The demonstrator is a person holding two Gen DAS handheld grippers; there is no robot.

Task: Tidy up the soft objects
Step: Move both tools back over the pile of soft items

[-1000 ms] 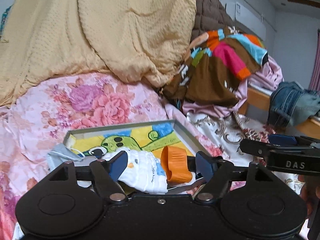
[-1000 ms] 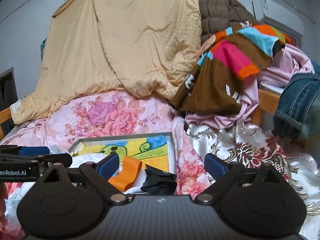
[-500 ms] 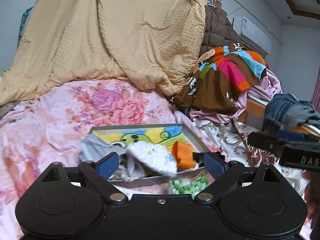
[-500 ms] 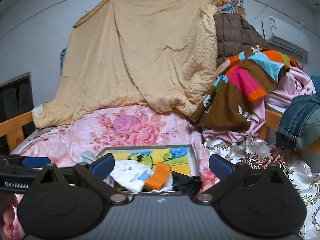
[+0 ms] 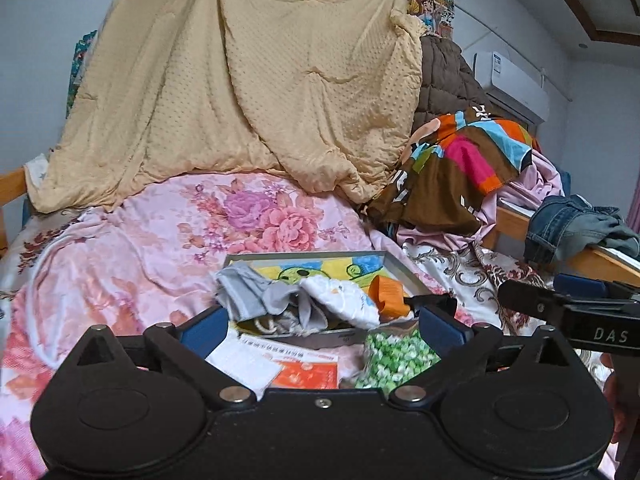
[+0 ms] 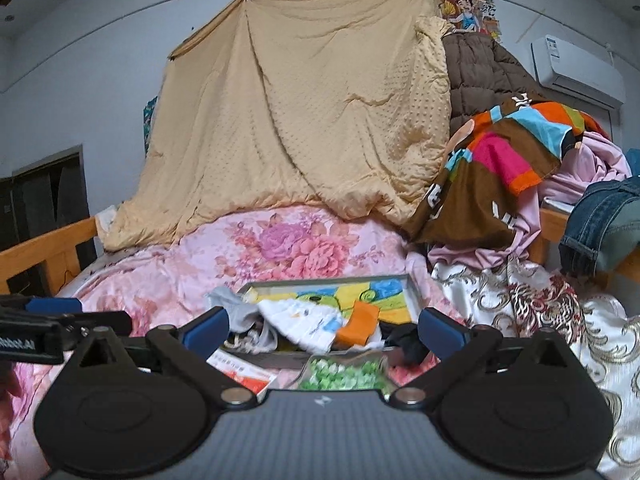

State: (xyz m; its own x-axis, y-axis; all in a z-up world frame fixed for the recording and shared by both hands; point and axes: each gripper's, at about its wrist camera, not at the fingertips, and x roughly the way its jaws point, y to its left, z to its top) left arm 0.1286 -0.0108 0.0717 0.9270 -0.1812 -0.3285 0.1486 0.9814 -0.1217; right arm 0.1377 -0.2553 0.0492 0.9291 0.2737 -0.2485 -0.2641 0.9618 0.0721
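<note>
A shallow grey-rimmed tray point(image 5: 312, 258) with a cartoon picture in its base lies on the bed. Piled in it are a grey cloth point(image 5: 248, 292), a white printed cloth point(image 5: 344, 300), an orange piece point(image 5: 386, 294) and a black item point(image 5: 432, 302). My left gripper point(image 5: 322, 328) hovers in front of the tray, its jaws opening with nothing between them. My right gripper point(image 6: 323, 330) stands open and empty beside it, facing the same tray point(image 6: 320, 282), white cloth point(image 6: 304, 322) and orange piece point(image 6: 360, 322).
A green-and-white patterned bag point(image 5: 396, 356) and paper leaflets point(image 5: 280, 368) lie just in front of the tray. A beige blanket point(image 5: 260, 100) hangs behind the pink floral bedspread point(image 5: 160, 248). Piled clothes point(image 5: 460, 168) and jeans point(image 5: 568, 224) crowd the right; a wooden bed rail point(image 6: 48, 248) runs along the left.
Both grippers have drawn back from the tray, so more of the bed shows. The left jaws have spread wider, and the white cloth once between them now lies in the tray.
</note>
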